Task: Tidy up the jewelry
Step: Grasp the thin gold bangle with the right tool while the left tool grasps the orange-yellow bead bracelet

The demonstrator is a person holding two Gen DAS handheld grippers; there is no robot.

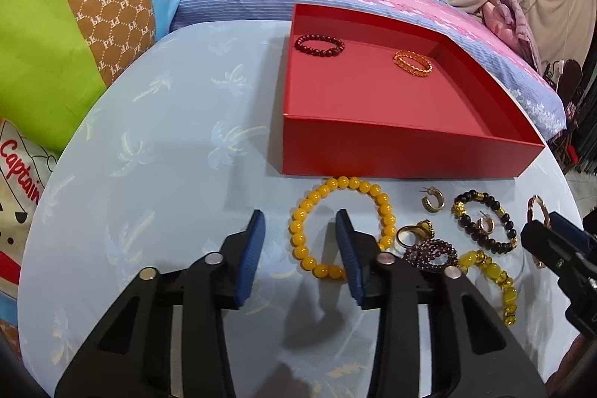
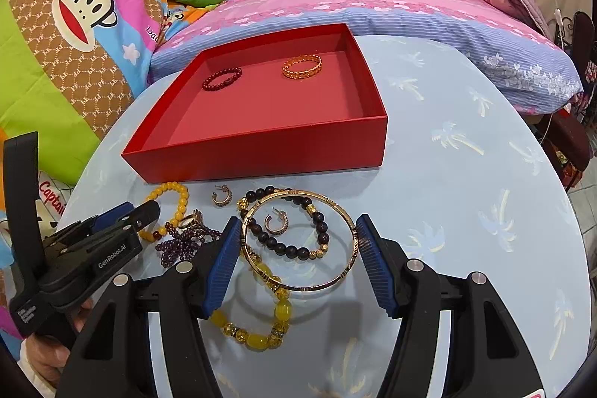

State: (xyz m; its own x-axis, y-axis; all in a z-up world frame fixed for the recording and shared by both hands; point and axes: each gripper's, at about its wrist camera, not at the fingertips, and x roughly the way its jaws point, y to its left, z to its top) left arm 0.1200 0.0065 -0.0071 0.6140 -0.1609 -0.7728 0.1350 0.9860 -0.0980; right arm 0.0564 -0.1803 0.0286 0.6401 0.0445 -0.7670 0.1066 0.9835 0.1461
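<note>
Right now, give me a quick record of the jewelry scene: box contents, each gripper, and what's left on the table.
Red box: dark red bead bracelet, gold chain bracelet inside
Left gripper: open, straddling yellow bead bracelet
Right gripper: closed on gold bangle
Still on table: black bead bracelet, two hoop earrings, ring, purple beads, amber bracelet

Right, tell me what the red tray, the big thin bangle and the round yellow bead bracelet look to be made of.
Red open tray: likely matte cardboard; flat, unglossy walls with sharp folded edges.
Big thin gold-coloured bangle: seemingly polished metal; bright glints and engraved bands.
Round yellow bead bracelet: glossy opaque beads, resin, glass or stone; undecidable.
</note>
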